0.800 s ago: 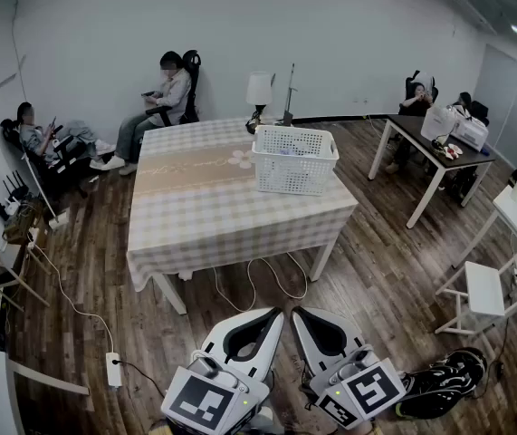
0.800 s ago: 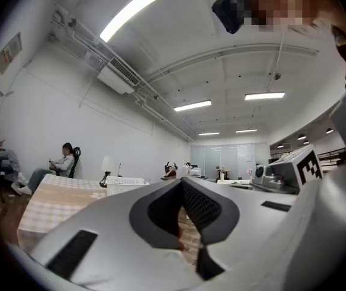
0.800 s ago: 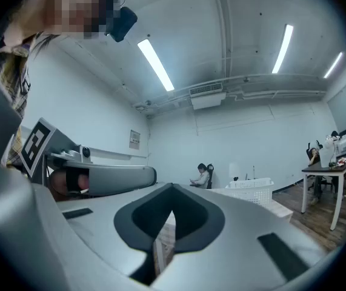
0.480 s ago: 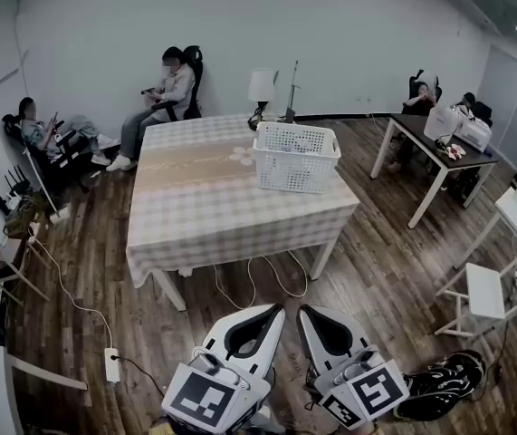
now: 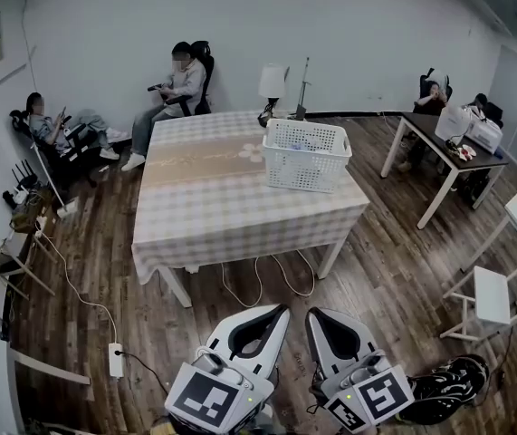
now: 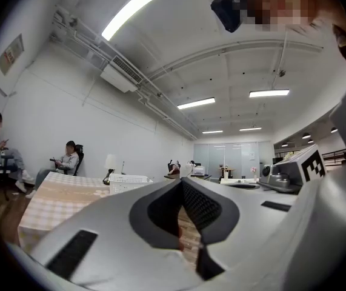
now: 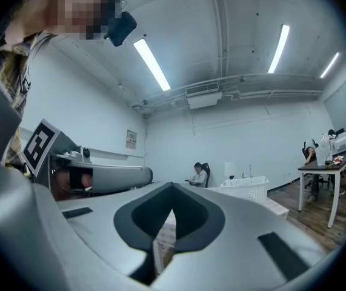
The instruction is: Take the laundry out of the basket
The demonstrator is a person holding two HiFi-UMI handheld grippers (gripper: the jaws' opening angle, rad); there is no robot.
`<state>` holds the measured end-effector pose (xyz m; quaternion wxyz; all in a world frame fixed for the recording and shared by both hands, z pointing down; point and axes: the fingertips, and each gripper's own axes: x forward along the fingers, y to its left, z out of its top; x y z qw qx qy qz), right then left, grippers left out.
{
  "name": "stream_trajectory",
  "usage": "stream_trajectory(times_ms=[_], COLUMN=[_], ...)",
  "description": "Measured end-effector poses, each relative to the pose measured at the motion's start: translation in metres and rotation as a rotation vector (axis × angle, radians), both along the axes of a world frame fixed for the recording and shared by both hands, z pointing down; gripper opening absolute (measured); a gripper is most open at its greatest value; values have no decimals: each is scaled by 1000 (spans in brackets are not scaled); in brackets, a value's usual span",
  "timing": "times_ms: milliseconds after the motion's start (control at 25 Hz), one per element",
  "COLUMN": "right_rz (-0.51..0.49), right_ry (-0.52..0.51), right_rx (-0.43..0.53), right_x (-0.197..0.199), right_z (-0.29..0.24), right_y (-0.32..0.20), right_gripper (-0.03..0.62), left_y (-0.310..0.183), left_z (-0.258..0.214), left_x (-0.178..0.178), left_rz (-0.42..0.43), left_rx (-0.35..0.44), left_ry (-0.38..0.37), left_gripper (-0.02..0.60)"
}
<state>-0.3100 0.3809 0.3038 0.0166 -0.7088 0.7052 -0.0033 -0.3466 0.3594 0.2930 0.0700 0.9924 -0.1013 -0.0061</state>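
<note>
One white perforated basket [image 5: 305, 167] on checked tablecloth [image 5: 217, 216]

The head view looks steeply down from well back of the near edge of the counter [image 5: 213, 216], the left claw [image 5: 279, 310] and right claw [image 5: 312, 313] at its bottom. Each claw view faces level toward that far counter and basket [image 5: 305, 157].
</note>
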Motion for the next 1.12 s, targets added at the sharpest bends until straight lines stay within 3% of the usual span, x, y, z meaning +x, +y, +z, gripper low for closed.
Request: stream_trajectory(times_ms=[400,800,1120], right_rz=[28,97,169], right_ry=[0,33,46], right_rx=[-22,-36,-51], right_x=[39,105,143], right_z=[8,7,8], right_y=[-47,-151,-215], right_gripper=[-6,-6,-6], left_y=[-51,-160,-234], left_z=[9,10,8], left_x=[39,106,134], left_rz=[24,84,123], left_rx=[-6,4,16], left_ry=[-4,4,6], left_gripper=[28,28,28])
